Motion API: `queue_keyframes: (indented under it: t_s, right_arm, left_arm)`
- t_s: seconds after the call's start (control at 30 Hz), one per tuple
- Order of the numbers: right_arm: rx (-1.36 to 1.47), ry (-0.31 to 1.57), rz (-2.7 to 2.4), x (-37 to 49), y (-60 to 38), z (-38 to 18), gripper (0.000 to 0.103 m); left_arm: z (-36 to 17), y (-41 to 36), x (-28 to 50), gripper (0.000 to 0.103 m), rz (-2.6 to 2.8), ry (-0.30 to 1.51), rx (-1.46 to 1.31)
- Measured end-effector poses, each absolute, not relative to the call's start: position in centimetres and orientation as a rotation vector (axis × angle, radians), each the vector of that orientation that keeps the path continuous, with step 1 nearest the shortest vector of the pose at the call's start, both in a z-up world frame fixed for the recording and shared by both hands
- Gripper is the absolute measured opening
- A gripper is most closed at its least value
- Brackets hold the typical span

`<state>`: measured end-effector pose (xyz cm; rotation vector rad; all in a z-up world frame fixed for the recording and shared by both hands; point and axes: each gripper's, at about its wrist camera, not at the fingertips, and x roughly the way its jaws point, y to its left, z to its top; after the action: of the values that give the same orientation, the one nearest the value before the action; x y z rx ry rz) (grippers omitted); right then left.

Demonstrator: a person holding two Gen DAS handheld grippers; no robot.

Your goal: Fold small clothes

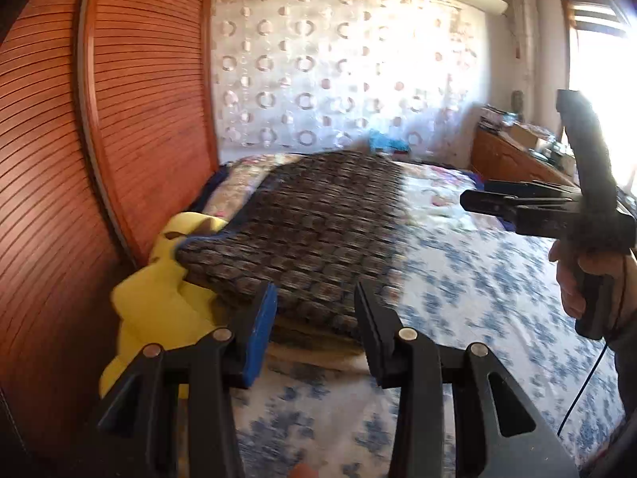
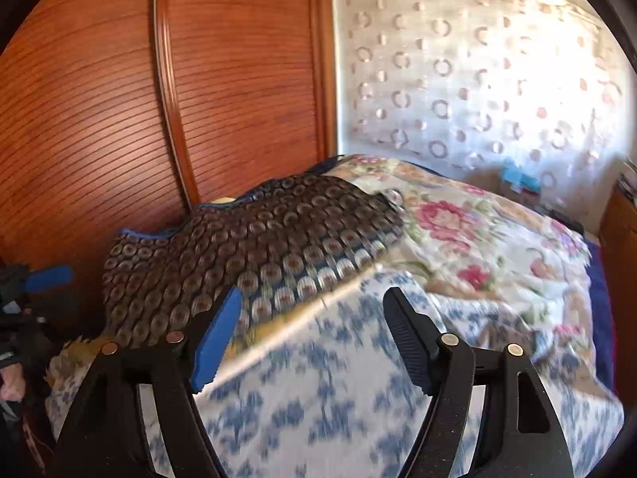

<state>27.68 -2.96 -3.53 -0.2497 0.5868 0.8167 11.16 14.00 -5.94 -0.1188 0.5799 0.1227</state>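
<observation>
A dark garment with a pattern of small round motifs [image 1: 314, 231] lies folded flat on the blue-and-white bedspread [image 1: 477, 298], near the wardrobe side of the bed. My left gripper [image 1: 314, 318] hovers just in front of the garment's near edge. It is open, and its pads touch no cloth. In the right wrist view the same garment [image 2: 247, 247] lies ahead and to the left. My right gripper [image 2: 314, 334] is open wide over the bare bedspread [image 2: 318, 398], holding nothing. The right gripper [image 1: 469, 197] also shows in the left wrist view, held by a hand [image 1: 577, 279].
Slatted wooden wardrobe doors [image 1: 139, 119] stand close on the left. A yellow cloth [image 1: 159, 306] lies between the wardrobe and the garment. A floral blanket [image 2: 477, 239] covers the far bed. A wooden dresser [image 1: 513, 159] stands at the right by a bright window.
</observation>
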Motion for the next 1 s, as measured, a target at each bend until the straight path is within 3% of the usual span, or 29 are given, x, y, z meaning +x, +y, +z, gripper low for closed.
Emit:
queue_keyframes:
  t_s: [0.37,1.0]
  right_arm:
    - [-0.172,0.554,0.686,19.9,-13.9,-3.0,0.091]
    - [-0.097,0.453,0.38,11.1,-25.7,-0.1,0.092]
  left_arm:
    - [-5.8,6.1,10.4,0.039,-0.002,0.584,-0.073]
    - [-1.5,0.9,7.8,0.04,-0.087,0.539,-0.065]
